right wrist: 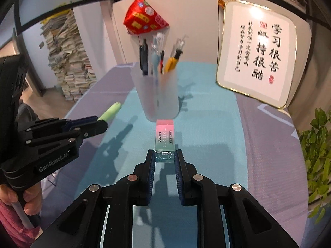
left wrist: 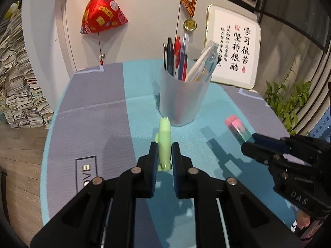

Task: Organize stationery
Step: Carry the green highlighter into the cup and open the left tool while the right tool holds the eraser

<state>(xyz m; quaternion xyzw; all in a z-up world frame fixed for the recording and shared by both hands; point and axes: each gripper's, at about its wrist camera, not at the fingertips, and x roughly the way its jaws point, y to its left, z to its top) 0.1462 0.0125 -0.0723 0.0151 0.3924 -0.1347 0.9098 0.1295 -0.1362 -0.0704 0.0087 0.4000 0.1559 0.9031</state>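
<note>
My left gripper [left wrist: 164, 150] is shut on a light green pen-like item [left wrist: 164, 140], held above the mat and pointing at a frosted pen cup [left wrist: 183, 95] full of pens. My right gripper [right wrist: 164, 155] is shut on the near end of a pink-and-teal eraser [right wrist: 164, 137], held in front of the same cup [right wrist: 157, 97]. In the left wrist view the right gripper [left wrist: 251, 141] holds the eraser [left wrist: 238, 127] at the right. In the right wrist view the left gripper [right wrist: 101, 122] holds the green item [right wrist: 110, 110] at the left.
A teal and grey mat [left wrist: 93, 107] covers the table. A framed calligraphy board [left wrist: 233, 55] leans at the back right. A red hanging ornament [left wrist: 103, 14] and a medal [left wrist: 190, 23] hang on the wall. A plant [right wrist: 316, 144] stands right; stacked papers [right wrist: 66, 62] stand left.
</note>
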